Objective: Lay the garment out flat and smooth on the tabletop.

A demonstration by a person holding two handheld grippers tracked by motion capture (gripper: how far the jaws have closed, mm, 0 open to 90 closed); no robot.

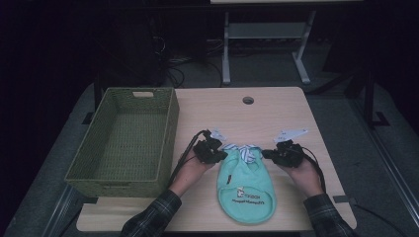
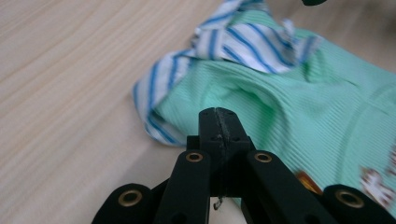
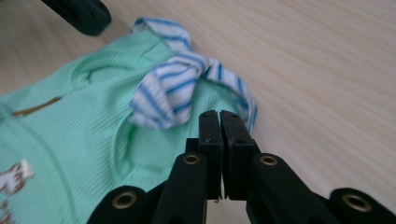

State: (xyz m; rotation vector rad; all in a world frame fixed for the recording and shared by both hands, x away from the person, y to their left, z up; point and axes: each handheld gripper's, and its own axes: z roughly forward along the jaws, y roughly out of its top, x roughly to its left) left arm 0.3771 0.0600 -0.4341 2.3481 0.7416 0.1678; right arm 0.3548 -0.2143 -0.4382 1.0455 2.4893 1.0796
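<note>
Green garment point(image 1: 246, 185), far hem bunched, blurred

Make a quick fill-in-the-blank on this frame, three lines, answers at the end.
1. The basket stands at the table's ____ side in the high view.
2. The green garment has trim striped white and ____.
3. Both claws, left and right, have their jaws ____.

Answers: left; blue; shut

Dim lab: bare worktable point(image 1: 276, 106), tangled floor cables point(image 1: 173, 64)
</note>
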